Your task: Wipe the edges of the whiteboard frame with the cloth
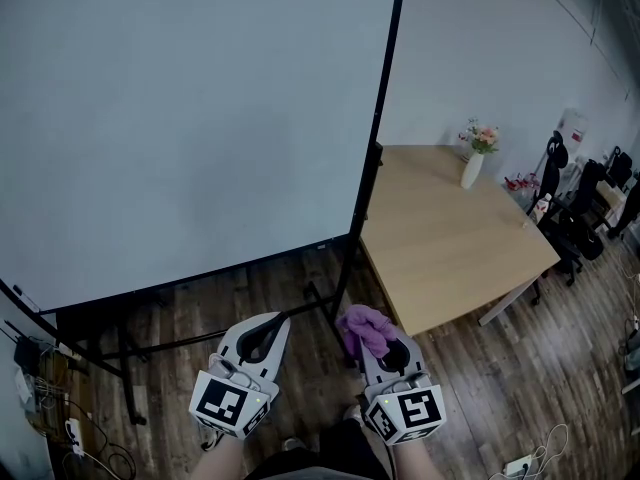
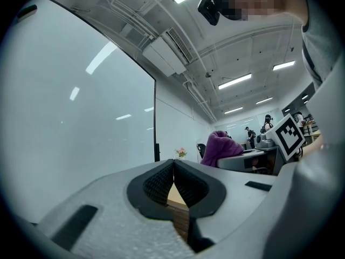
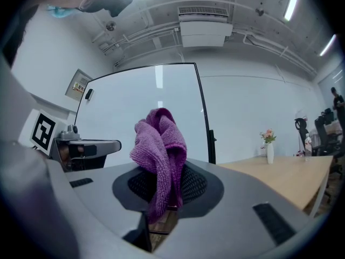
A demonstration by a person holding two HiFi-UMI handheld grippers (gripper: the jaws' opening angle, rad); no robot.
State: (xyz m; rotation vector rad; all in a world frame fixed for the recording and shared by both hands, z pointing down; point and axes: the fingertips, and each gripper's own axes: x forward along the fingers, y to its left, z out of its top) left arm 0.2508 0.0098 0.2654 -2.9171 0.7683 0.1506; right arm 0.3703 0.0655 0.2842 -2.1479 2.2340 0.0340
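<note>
Here, a vase (image 1: 471,171) holds flowers (image 1: 483,136), seemingly; the right gripper (image 3: 167,188) clamps the cloth (image 3: 160,144).

The cloth (image 3: 160,144) is rough, looped-pile fabric. The whiteboard (image 2: 81,117) surface is smooth and glossy, its frame (image 1: 375,108) dark and matt. The table (image 1: 450,228) is pale matt wood.

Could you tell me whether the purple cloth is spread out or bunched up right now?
Bunched up: the cloth stands crumpled, pinched between the fingers of the right gripper.
</note>
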